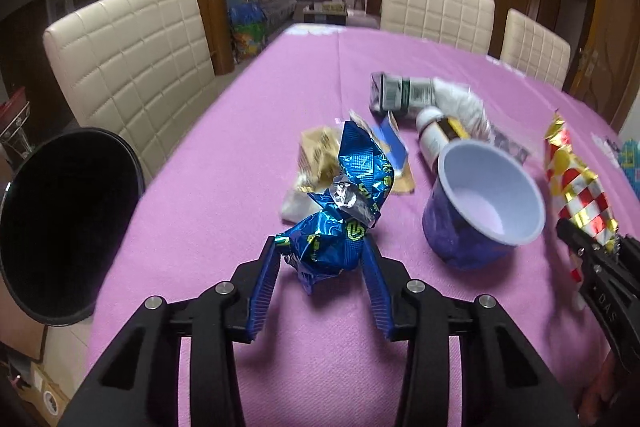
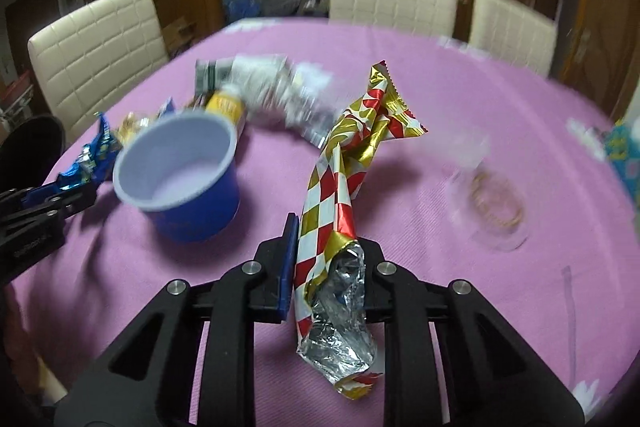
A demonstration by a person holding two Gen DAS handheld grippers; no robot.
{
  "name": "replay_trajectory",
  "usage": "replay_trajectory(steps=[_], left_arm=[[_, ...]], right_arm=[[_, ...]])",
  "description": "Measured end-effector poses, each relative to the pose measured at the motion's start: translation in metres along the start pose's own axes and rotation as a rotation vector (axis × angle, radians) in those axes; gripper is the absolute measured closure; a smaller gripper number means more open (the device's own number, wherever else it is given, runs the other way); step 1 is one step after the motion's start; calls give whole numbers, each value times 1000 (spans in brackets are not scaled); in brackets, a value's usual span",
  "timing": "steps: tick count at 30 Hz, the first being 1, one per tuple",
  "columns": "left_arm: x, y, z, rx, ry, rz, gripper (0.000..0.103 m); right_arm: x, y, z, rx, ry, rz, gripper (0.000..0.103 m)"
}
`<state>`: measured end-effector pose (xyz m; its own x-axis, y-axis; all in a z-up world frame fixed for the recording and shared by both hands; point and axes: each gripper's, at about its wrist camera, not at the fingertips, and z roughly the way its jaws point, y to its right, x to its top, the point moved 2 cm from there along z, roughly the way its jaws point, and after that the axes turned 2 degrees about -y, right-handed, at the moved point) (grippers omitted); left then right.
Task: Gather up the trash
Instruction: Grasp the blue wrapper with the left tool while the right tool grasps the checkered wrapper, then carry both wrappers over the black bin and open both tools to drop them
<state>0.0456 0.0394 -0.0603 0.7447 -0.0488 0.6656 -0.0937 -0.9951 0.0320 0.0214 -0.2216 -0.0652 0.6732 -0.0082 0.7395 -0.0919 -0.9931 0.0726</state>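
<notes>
My left gripper [image 1: 321, 243] has its blue pads [image 1: 266, 279] pressed on both sides of a crumpled blue foil wrapper [image 1: 340, 223], low over the pink tablecloth [image 1: 224, 155]. The right wrist view shows this gripper [image 2: 60, 195] and the blue foil wrapper [image 2: 88, 163] at its left edge. My right gripper [image 2: 328, 243] is shut on a long red, gold and white checkered wrapper [image 2: 340, 187], whose silver inside hangs out below the jaws. Its right finger is hidden behind the foil. At the right edge of the left wrist view are the right gripper [image 1: 592, 255] and the checkered wrapper [image 1: 576, 179].
A black bin [image 1: 60, 219] stands off the table's left side. Between the grippers sits a tilted blue cup [image 1: 480, 211]. Behind lie a white-capped bottle [image 1: 434, 139], a green carton [image 1: 404, 93], crumpled white paper [image 1: 460, 103] and tan packets [image 1: 320, 155]. A clear lid [image 2: 492, 203] lies right. Cream chairs [image 1: 132, 67] ring the table.
</notes>
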Motion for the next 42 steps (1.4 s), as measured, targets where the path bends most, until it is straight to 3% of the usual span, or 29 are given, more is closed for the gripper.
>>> replay_trajectory(steps=[3, 12, 17, 20, 26, 35, 39, 42], left_arm=[[7, -9, -6, 15, 28, -32, 62], [12, -37, -19, 114, 85, -75, 62], [12, -66, -27, 173, 116, -114, 62], [11, -93, -30, 226, 124, -155, 62], [5, -145, -23, 314, 102, -243, 62], [-2, -193, -15, 398, 80, -313, 60], [-2, -216, -10, 407, 72, -344, 60], [-3, -232, -6, 399, 51, -367, 47]], right_arm=[[10, -8, -8, -4, 44, -45, 81], [45, -56, -9, 168, 34, -133, 81], [61, -103, -13, 207, 98, -235, 81], [73, -138, -7, 299, 85, -283, 81], [83, -208, 18, 405, 17, -368, 81], [78, -302, 41, 530, -64, -468, 81], [76, -326, 40, 562, -71, -484, 81], [76, -332, 35, 577, -68, -484, 80]])
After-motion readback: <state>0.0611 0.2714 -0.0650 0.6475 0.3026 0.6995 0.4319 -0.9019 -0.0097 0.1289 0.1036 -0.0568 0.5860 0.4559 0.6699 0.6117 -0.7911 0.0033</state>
